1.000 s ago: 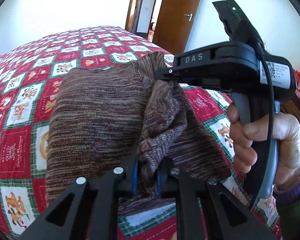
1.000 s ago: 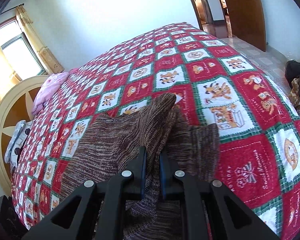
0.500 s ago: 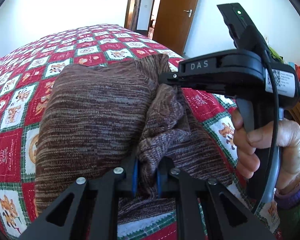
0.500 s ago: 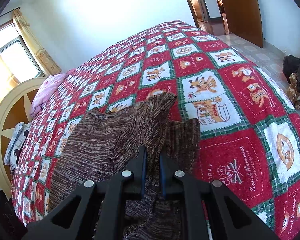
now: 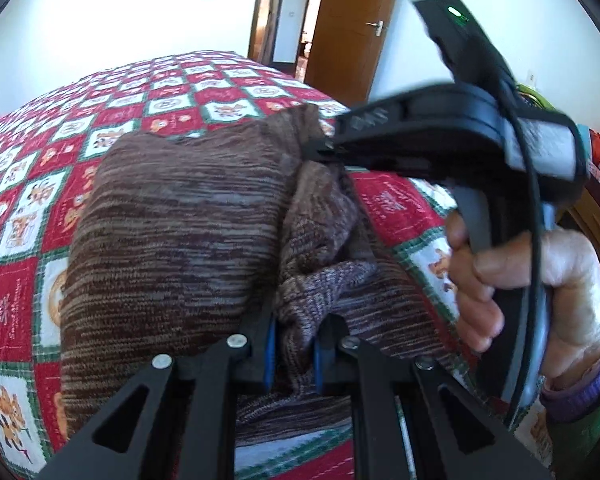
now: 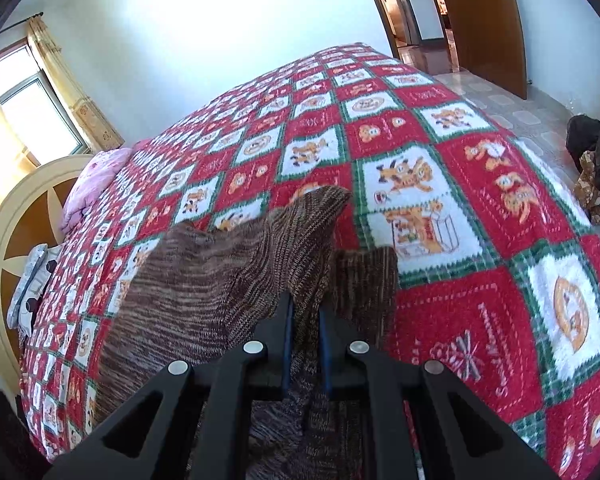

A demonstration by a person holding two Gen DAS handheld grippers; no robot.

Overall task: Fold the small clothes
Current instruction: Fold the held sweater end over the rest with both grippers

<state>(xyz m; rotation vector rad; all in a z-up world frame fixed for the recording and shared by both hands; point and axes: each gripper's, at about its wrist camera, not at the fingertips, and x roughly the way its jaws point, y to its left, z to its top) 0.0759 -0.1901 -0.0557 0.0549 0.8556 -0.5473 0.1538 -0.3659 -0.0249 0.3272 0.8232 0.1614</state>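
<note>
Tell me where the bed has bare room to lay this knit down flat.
Free: the quilt between the brown knit garment and the bed's door-side edge, and the stretch beyond it toward the pink bedding. Crowded: the near edge, where the left gripper and right gripper pinch the knit.

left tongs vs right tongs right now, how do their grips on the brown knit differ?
The left tongs pinch a thick, bunched fold of the brown knit; the right tongs pinch a thinner, flatter strip of it. In the left view the left tongs grip low in the picture, while the right tongs clamp the cloth's upper edge. Shared: both are shut on the same cloth, holding it up over the checked bedspread.
</note>
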